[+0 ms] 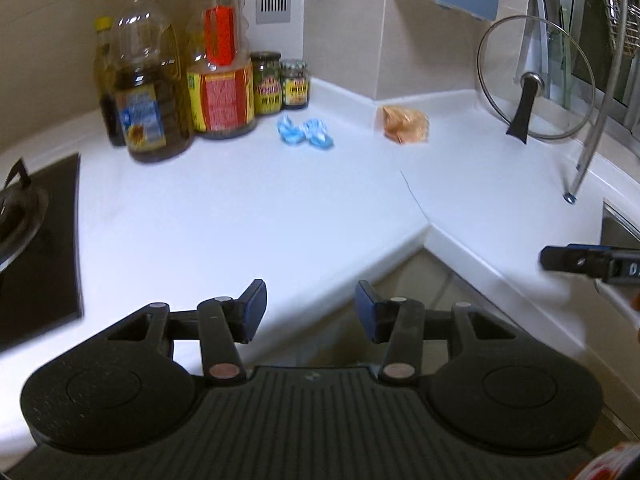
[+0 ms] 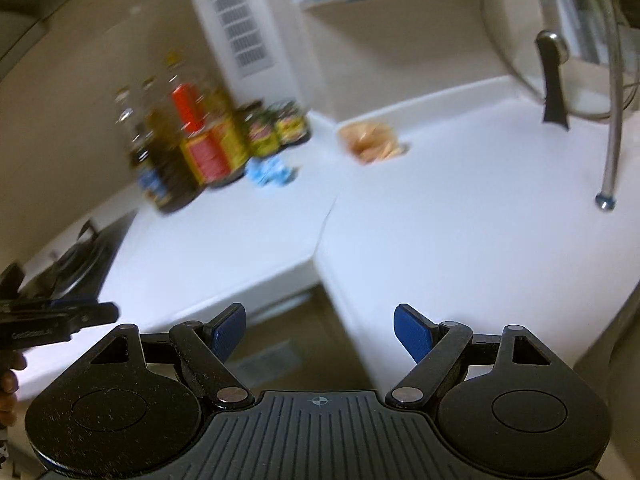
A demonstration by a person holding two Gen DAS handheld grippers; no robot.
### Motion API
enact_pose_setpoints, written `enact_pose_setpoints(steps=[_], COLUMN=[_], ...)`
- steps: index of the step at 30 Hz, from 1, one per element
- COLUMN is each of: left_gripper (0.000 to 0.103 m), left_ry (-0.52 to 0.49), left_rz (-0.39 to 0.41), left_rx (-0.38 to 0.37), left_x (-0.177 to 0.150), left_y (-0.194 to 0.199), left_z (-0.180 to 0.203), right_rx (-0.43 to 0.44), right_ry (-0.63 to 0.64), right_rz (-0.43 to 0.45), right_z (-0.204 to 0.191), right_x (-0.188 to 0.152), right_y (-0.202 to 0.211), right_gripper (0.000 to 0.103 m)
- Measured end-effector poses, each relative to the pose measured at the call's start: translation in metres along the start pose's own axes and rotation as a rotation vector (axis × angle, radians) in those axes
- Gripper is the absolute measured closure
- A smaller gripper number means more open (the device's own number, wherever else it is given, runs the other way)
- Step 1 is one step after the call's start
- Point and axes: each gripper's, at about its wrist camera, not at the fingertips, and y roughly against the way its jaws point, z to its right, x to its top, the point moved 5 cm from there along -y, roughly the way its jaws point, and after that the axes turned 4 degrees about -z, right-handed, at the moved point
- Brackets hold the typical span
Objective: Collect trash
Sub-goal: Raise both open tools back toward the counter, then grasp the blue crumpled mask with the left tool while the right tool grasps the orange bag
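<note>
Left gripper: jaws parted, nothing between, poised over counter edge. Right gripper: jaws spread wide, nothing held. White counter: blue wrapper lying beside jars; orange wrapper in corner against wall. Oil bottles at back left. Glass lid leaning upright at right.
</note>
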Motion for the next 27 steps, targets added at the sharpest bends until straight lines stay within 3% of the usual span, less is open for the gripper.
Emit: enact_pose_setpoints(steps=[6,11,13,19,27], left_gripper=[0.058,0.048,0.033,0.021,0.017], left_ry=[-0.041,-0.084,-0.088,-0.101,-0.112], left_rz=[0.034,0.080,0.097,0.139,0.125], left_rx=[-0.020,-0.048,-0.059,-0.102,-0.122], left_x=[0.042,0.075,0.088,0.127,0.160], left_y=[-0.039,-0.074,-0.088,-0.137,-0.201], left_z=[-0.020,-0.028,-0.030,-0.031,-0.031], right_rx=[-0.049,-0.082,-0.101,-0.140,-0.194], right_ry=[-0.025,-0.038,-0.033,-0.057,-0.064], right_rz=[0.057,0.079,0.090,0.104,0.108], right_z=[0.017,0.026,0.028,0.035,0.047], right_x=[0.038,0.061,0.071,0.093,0.111], right_y=[-0.022,-0.045,-0.055,-0.083,-0.106], right_gripper=[0.021,0.021,0.021,0.021,0.021])
